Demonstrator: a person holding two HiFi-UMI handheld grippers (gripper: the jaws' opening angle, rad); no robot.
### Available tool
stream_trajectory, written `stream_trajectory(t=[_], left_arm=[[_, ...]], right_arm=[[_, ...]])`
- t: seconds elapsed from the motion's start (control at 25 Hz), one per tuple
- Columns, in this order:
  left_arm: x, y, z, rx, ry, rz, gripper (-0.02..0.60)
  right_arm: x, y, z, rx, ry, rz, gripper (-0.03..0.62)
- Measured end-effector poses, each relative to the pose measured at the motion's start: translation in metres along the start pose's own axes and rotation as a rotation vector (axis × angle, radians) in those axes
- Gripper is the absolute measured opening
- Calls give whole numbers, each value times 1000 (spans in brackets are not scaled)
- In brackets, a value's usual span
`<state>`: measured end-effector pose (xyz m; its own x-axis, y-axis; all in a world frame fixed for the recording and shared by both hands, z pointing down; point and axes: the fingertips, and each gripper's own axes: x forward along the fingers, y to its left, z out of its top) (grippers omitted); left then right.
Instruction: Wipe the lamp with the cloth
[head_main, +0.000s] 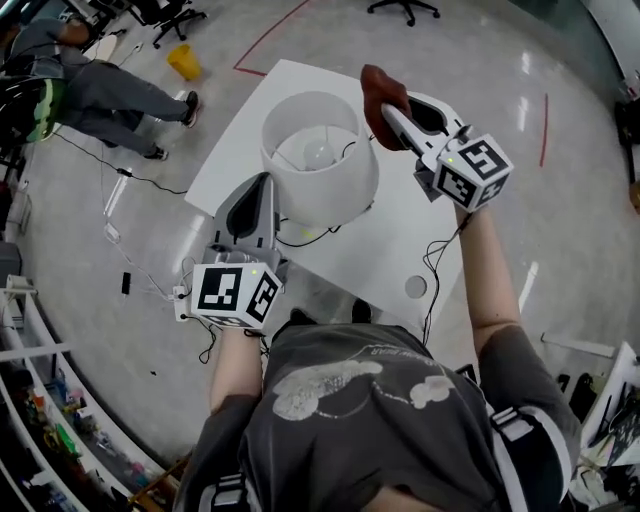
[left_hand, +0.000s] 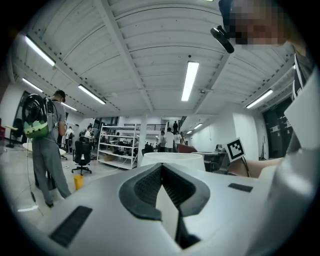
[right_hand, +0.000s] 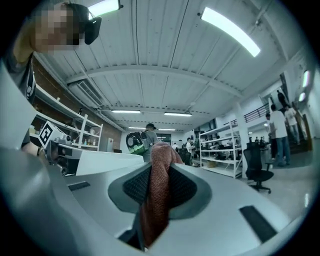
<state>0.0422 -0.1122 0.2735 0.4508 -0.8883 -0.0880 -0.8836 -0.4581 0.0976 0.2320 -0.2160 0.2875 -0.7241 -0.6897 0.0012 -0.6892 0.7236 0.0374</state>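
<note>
The left gripper (head_main: 261, 188) has its fingers closed narrowly on the shade wall of the lamp (head_main: 322, 165), which stands just right of them. The right gripper (head_main: 386, 112) clamps the reddish cloth (head_main: 379, 88), which bunches past its fingertips

A white surface (head_main: 400, 250) lies under both jaws. Left of the left jaws, a person (head_main: 110, 95) with a green backpack (head_main: 45, 108) stands by a yellow bin (head_main: 184, 62). Past the right jaws: chair (right_hand: 259, 167), shelves (right_hand: 220, 150).
</note>
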Motion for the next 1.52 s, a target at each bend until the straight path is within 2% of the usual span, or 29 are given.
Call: stream_trajectory(t=[0.16,0.24,0.4,0.64,1.2,1.32,1.52], left_arm=[[-3,2,-4,-5,16,50,8],[-3,3,-8,-7,23,68,8],[-2,3,-16,-17,39,91,8],[-3,7,-30,-56,48,121,8],[-20,6,-80,-103,142,141,8],[-24,5,-74,-95,124,122,8],[-22,9,-46,-70,58,71,8]], right_arm=[[31,12,0,-61,27,133,86],[39,14,-3,-71,40,168,86],[42,10,-13,-51,61,192,86],[41,6,-51,-4,130,205,86],[4,-7,-148,116,292,85,86],[-6,-8,-138,132,265,42,86],[-23,-9,-70,135,116,-34,86]])
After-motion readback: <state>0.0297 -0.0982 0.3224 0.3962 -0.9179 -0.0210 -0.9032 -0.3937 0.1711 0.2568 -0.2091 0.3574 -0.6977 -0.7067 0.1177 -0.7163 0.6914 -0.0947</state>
